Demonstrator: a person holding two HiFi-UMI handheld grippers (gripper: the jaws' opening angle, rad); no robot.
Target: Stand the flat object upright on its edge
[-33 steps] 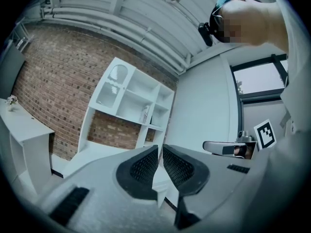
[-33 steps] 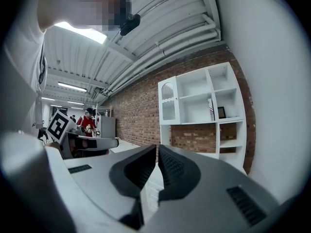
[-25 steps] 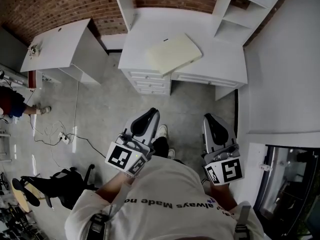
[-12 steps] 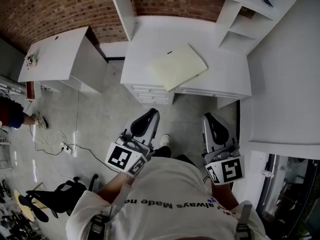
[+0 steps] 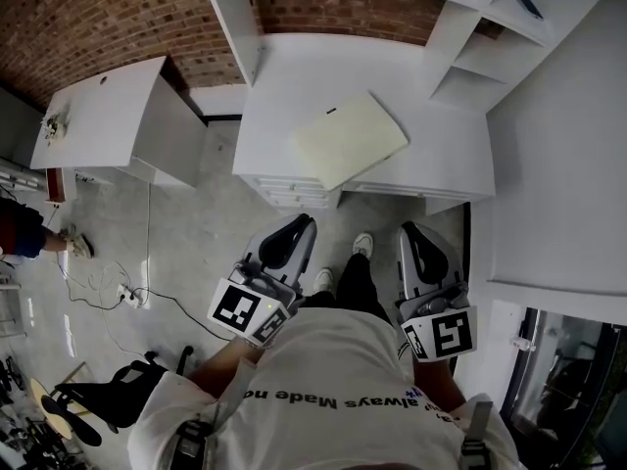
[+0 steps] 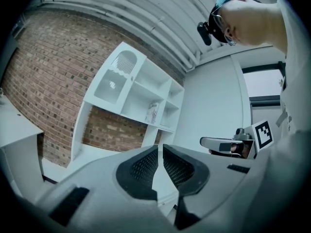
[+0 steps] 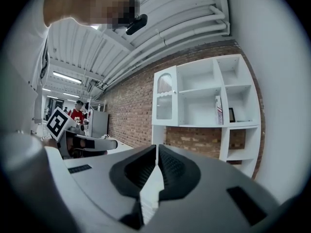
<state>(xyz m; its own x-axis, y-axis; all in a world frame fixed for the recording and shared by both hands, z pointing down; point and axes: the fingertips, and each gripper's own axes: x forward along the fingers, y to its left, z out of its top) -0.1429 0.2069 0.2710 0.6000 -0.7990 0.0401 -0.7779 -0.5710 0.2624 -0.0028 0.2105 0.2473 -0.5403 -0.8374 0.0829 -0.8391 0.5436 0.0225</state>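
One white desk surface [image 5: 294, 76] carries a pale cream, flat rectangular pad [image 5: 350, 139], lying flat near its front edge (skewed, one corner at the rim). The grey left gripper [image 5: 297, 227] and grey right gripper [image 5: 412, 233] hover over the concrete floor [image 5: 196, 223], jaws closed on nothing, well apart from the pad.

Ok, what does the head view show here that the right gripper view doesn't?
Head view only: the cream flat pad lying flat on the white desk, untouched. Right gripper view only: ceiling pipes, and the right hand-held gripper with jaws together, nothing between. Both: the brick wall, white shelf unit and left hand-held gripper.
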